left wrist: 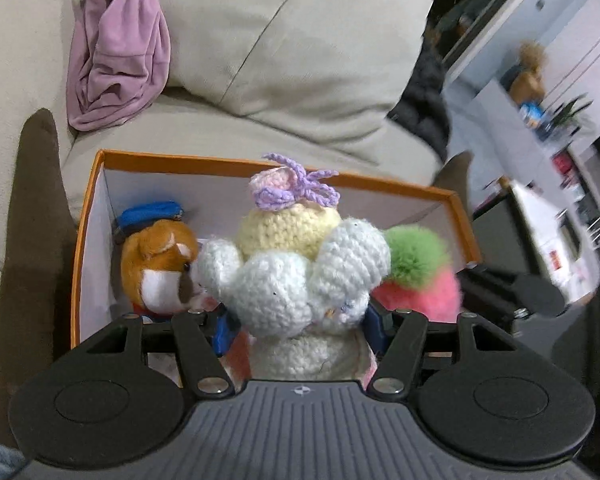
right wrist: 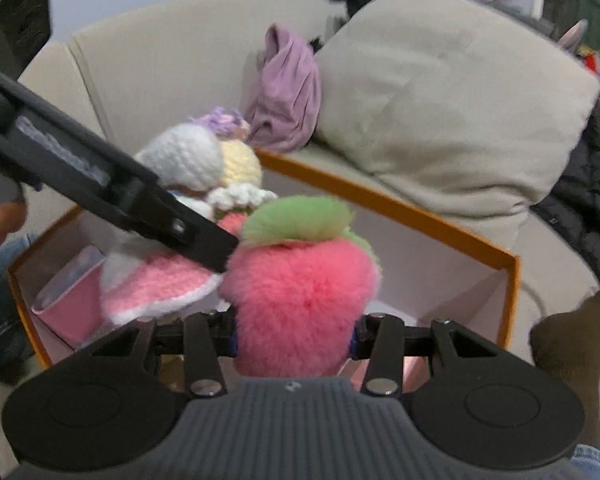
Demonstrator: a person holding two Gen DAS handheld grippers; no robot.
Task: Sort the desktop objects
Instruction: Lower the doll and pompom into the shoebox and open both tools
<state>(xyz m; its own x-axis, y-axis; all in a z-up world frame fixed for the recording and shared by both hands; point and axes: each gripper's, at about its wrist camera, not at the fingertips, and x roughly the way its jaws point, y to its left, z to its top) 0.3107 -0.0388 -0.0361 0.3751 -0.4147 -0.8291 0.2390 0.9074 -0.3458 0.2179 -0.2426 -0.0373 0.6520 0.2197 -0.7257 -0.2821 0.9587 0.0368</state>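
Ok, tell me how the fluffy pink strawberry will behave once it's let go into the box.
The fluffy pink strawberry bulges around the right gripper, so it is probably soft and will spring back. Its round fuzzy body may roll, though it looks light and unbreakable landing in the orange box.

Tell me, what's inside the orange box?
Inside the orange box sits a fox plush with a blue cap, and a pink container in a corner. The crochet doll and fluffy strawberry hang over it in the grippers, hiding the floor beneath.
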